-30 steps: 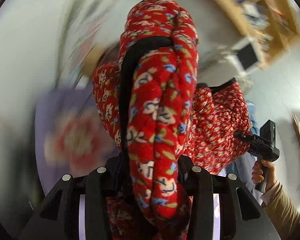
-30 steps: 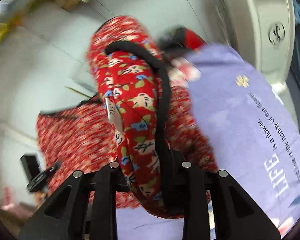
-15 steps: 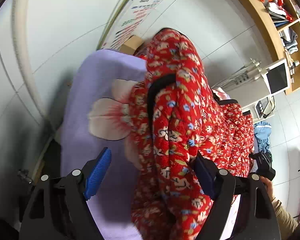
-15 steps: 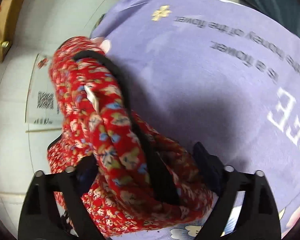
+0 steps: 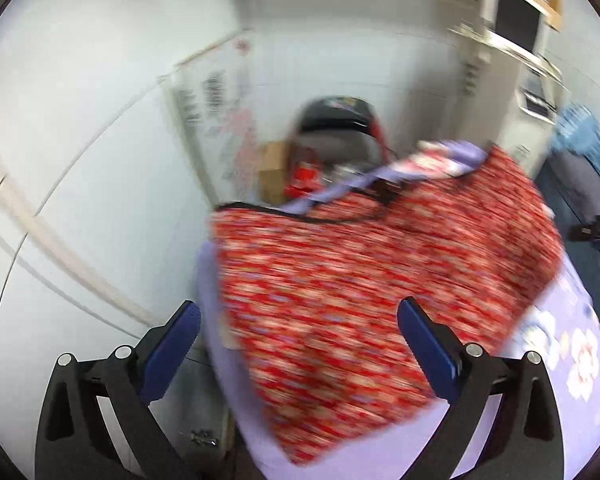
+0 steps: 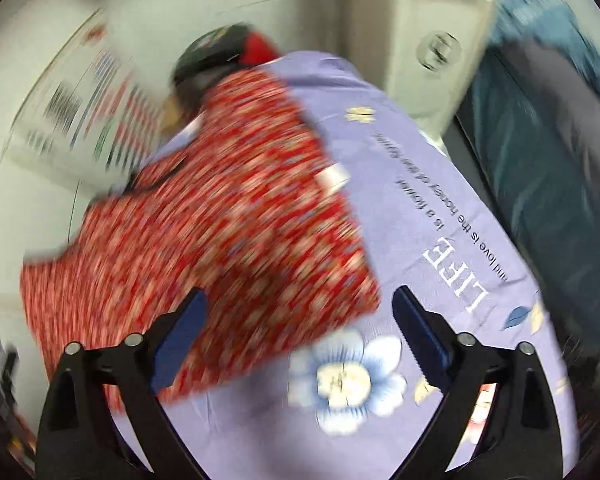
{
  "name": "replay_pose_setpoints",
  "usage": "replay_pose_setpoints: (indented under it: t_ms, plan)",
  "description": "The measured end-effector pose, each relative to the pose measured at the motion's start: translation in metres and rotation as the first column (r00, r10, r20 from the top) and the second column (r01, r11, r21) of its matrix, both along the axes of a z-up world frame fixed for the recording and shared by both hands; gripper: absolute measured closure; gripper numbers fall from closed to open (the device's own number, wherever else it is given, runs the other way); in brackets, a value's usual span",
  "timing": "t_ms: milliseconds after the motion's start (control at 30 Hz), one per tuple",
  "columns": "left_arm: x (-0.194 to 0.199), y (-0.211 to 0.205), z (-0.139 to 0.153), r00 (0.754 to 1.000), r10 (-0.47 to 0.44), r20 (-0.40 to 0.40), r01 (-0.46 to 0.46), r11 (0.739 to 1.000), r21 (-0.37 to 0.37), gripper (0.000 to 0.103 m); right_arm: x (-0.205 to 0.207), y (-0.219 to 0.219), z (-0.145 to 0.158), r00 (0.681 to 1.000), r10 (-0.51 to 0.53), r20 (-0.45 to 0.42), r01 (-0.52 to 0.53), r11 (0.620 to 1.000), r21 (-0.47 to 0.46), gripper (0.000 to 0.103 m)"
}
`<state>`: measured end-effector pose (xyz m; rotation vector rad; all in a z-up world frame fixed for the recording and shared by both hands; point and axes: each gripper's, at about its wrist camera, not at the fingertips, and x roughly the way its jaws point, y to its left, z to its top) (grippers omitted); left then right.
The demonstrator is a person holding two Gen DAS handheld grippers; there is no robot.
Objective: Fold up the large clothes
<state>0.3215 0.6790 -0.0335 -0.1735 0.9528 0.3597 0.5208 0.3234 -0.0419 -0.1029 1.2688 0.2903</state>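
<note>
A red floral padded garment [image 5: 364,280] with black trim lies spread on a lilac printed cloth [image 5: 572,360] that covers the table. It also shows in the right wrist view [image 6: 220,232], blurred by motion, on the same lilac cloth [image 6: 440,208]. My left gripper [image 5: 298,346] is open and empty, raised above the garment's near edge. My right gripper [image 6: 300,330] is open and empty above the garment's near right corner. A white label [image 6: 334,176] shows on the garment's right edge.
A white tiled wall with a poster [image 5: 216,120] stands left of the table. A black and red bag [image 5: 340,128] and a cardboard box [image 5: 272,172] sit beyond the far end. A dark blue seat [image 6: 540,160] runs along the right. A white machine [image 6: 432,40] stands behind.
Both grippers held the garment's trimmed edge a second ago, opened half a second ago, and have since pulled back. The garment now lies flat on the cloth.
</note>
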Motion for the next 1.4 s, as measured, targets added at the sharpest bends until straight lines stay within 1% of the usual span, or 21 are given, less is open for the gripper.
replay_pose_setpoints:
  t_ms: [33, 100, 133, 200, 233, 267, 333, 400, 533, 633, 733, 867, 1033, 1167, 1400]
  plan:
    - [0.005, -0.012, 0.003, 1.0, -0.026, -0.018, 0.025, 0.999, -0.027, 0.006, -0.019, 0.01, 0.01, 0.998, 0.053, 0.024, -0.052, 0.998, -0.034, 0.01]
    - [0.007, -0.031, 0.005, 0.997, -0.065, -0.051, 0.06, 0.994, -0.095, 0.006, -0.048, 0.027, 0.021, 0.991, 0.115, 0.067, -0.109, 0.991, -0.083, 0.01]
    - [0.006, -0.039, 0.006, 0.995, -0.081, -0.064, 0.072, 0.989, -0.13, 0.006, -0.057, 0.034, 0.025, 0.988, 0.135, 0.077, -0.127, 0.987, -0.098, 0.01]
    - [0.006, -0.051, 0.002, 0.99, -0.098, -0.101, 0.081, 0.985, -0.154, 0.006, -0.077, 0.042, 0.031, 0.984, 0.154, 0.086, -0.144, 0.983, -0.11, 0.01]
    - [0.014, -0.057, -0.006, 0.987, -0.106, -0.12, 0.088, 0.985, -0.146, 0.006, -0.09, 0.043, 0.035, 0.983, 0.159, 0.093, -0.149, 0.983, -0.106, 0.01]
    - [0.012, -0.06, -0.005, 0.985, -0.112, -0.129, 0.094, 0.986, -0.14, 0.006, -0.096, 0.045, 0.039, 0.982, 0.16, 0.098, -0.15, 0.983, -0.108, 0.01]
    - [0.006, -0.068, -0.004, 0.982, -0.122, -0.142, 0.105, 0.987, -0.119, 0.006, -0.109, 0.049, 0.039, 0.983, 0.159, 0.095, -0.147, 0.981, -0.122, 0.01]
    - [-0.001, -0.076, -0.004, 0.981, -0.127, -0.148, 0.111, 0.987, -0.114, 0.006, -0.121, 0.05, 0.041, 0.982, 0.166, 0.09, -0.154, 0.981, -0.12, 0.01]
    - [-0.014, -0.092, -0.002, 0.98, -0.112, -0.166, 0.096, 0.99, -0.103, 0.006, -0.139, 0.057, 0.041, 0.979, 0.184, 0.091, -0.171, 0.976, -0.134, 0.01]
    - [-0.022, -0.098, 0.001, 0.981, -0.104, -0.166, 0.09, 0.992, -0.092, 0.006, -0.145, 0.061, 0.044, 0.978, 0.191, 0.088, -0.179, 0.976, -0.123, 0.01]
    - [-0.026, -0.098, 0.003, 0.981, -0.086, -0.173, 0.071, 0.993, -0.092, 0.006, -0.147, 0.066, 0.047, 0.975, 0.198, 0.099, -0.184, 0.974, -0.134, 0.01]
    - [-0.027, -0.09, 0.002, 0.982, -0.054, -0.182, 0.034, 0.993, -0.111, 0.006, -0.148, 0.072, 0.048, 0.973, 0.211, 0.094, -0.197, 0.97, -0.144, 0.01]
    - [-0.027, -0.086, -0.002, 0.98, -0.03, -0.196, 0.007, 0.993, -0.116, 0.006, -0.149, 0.078, 0.045, 0.972, 0.219, 0.081, -0.206, 0.968, -0.142, 0.01]
    - [-0.029, -0.082, -0.002, 0.982, -0.023, -0.187, -0.007, 0.987, -0.158, 0.006, -0.149, 0.082, 0.044, 0.971, 0.227, 0.079, -0.214, 0.966, -0.146, 0.01]
    - [-0.03, -0.078, -0.004, 0.981, -0.011, -0.192, -0.018, 0.989, -0.149, 0.006, -0.149, 0.085, 0.042, 0.971, 0.23, 0.072, -0.218, 0.965, -0.146, 0.01]
